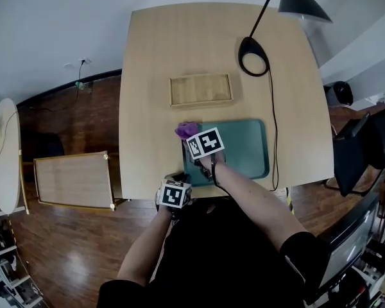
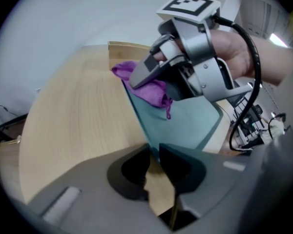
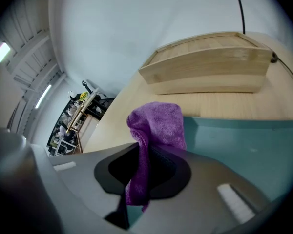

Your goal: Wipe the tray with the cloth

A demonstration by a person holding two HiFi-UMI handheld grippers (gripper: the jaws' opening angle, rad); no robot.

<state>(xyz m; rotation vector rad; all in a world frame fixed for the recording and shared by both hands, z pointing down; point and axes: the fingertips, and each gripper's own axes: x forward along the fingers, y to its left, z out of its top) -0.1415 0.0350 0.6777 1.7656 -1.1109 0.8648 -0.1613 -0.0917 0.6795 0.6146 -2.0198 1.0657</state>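
Right gripper (image 3: 139, 172) clamps the purple cloth (image 3: 158, 123) at the far-left corner of the tray (image 3: 244, 150); my left gripper (image 2: 155, 160) pinches its near corner. That pinch looks thin: push hard and I may skid the tray.

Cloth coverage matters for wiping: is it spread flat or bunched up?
Bunched. The cloth stands crumpled in a wad, pinched between the jaws of the right gripper over the tray.

bright even light, soft shadows, fisheye warped edges, blurred foreground
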